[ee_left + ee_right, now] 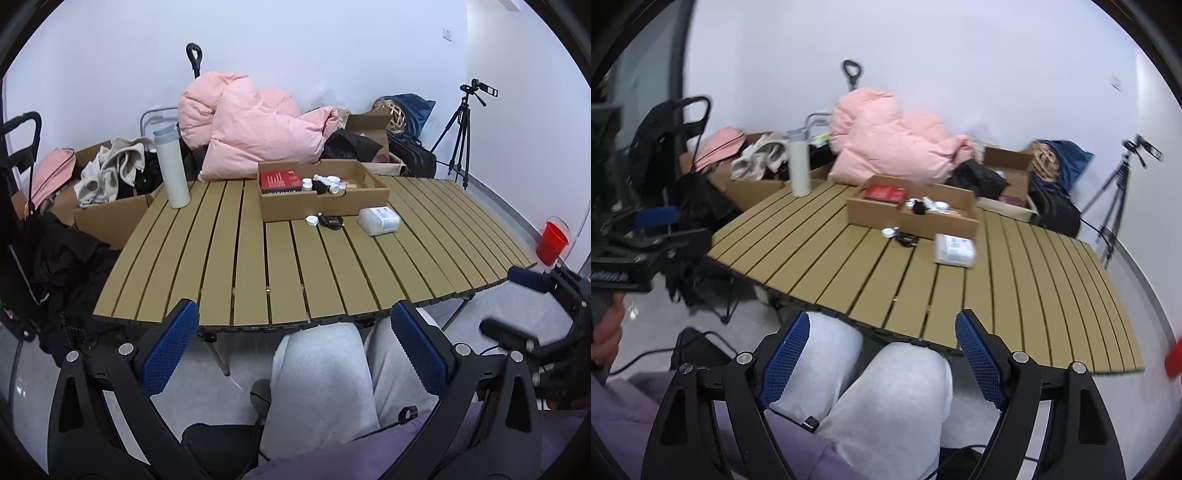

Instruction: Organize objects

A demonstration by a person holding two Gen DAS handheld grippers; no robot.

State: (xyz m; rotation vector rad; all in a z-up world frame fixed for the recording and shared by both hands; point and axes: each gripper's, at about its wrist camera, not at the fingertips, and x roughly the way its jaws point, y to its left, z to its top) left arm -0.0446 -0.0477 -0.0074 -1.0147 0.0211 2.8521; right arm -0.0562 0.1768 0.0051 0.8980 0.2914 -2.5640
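Slatted table (236, 258) holds a cardboard box (325, 201) containing a red book (279, 180) and small white jars (307, 182). White packet (379, 220) lies just outside. Both grippers, left (295, 345) and right (882, 354), gape empty.

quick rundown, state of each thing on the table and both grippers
cardboard tray: open-topped, holds a red box and small white jars
white bottle: upright, capped
white packet: lying flat, outside the tray
black cable: coiled, outside the tray
left gripper: open, empty
right gripper: open, empty
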